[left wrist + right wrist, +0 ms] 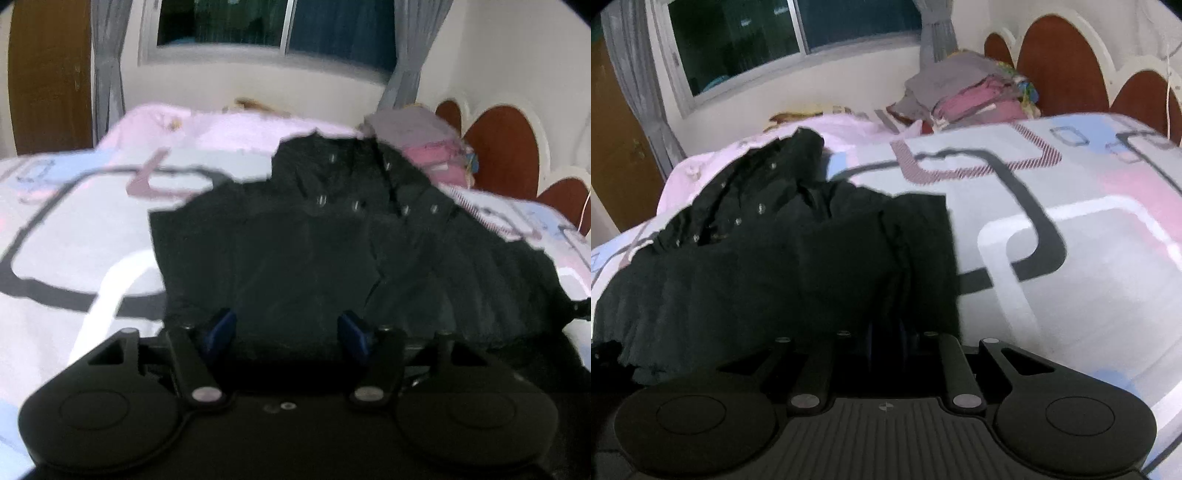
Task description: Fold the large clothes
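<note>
A large black garment with small metal snaps (325,236) lies crumpled on the patterned bedspread (74,229). My left gripper (286,328) is open, its blue pads (221,326) spread just above the garment's near edge, holding nothing. In the right wrist view the same garment (775,266) spreads to the left. My right gripper (888,341) is shut, its fingers pinched together on the garment's near right edge.
A stack of folded grey and pink clothes (964,96) sits at the far side of the bed by the brown-and-white headboard (1060,62). A window (273,26) with grey curtains and a wooden door (48,74) are behind. Bare bedspread (1071,240) lies right of the garment.
</note>
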A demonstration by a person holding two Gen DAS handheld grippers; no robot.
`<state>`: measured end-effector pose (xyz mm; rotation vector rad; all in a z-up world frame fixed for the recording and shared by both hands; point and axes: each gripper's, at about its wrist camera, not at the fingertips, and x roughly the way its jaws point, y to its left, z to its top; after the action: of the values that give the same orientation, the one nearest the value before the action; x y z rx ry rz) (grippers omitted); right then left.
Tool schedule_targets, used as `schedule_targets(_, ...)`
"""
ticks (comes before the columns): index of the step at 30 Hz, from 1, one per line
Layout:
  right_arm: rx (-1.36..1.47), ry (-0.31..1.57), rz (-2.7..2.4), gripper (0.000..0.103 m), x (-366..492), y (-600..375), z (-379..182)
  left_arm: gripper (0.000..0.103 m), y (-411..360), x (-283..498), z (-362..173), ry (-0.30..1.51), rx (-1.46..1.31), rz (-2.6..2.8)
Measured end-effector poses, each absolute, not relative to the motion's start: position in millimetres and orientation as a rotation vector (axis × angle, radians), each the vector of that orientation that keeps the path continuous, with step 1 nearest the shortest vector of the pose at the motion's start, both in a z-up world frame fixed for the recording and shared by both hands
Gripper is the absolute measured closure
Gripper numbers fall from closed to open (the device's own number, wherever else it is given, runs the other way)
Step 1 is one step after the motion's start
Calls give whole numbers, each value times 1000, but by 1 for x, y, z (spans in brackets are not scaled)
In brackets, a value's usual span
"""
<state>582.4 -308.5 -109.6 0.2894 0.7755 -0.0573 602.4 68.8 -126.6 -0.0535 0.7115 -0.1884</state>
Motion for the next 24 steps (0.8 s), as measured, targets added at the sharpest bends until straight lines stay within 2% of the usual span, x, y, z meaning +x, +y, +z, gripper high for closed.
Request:
schedule_targets(3, 276, 782, -30, 90, 580, -312, -111, 41, 74, 600, -132, 727, -28, -173)
schedule_targets(5, 285, 696, -78, 89, 572, -317, -100, 36, 77, 598, -125, 698, -31, -157)
schedule_targets(6, 268, 668, -108, 72, 569, -318, -94, 25, 79, 595, -118, 663, -44, -161)
schedule_targets(7, 255, 623, -125, 57, 566, -318, -87, 19, 78, 594, -113, 639, -46, -163)
schedule_targets(8, 258, 579, -102, 48, 566, -318, -81, 19, 76, 598, -107, 620, -42, -161)
schedule_targets(10, 260, 591, -53, 49, 583, -311, -78, 24, 70, 611, -102, 622, -37, -179)
schedule_targets(12, 217, 621, -12, 76, 607, -298, -81, 28, 61, 634, -103, 643, -32, -192)
schedule_targets(15, 201, 684, 39, 77, 646, -284, -98, 27, 50, 666, -118, 716, -25, -192)
schedule_targets(18, 75, 798, 64, 78, 671, -267, -131, 21, 44, 684, -147, 787, 6, -203)
schedule_targets(24, 12, 791, 42, 77, 672, -259, -136, 22, 41, 683, -153, 805, 49, -182)
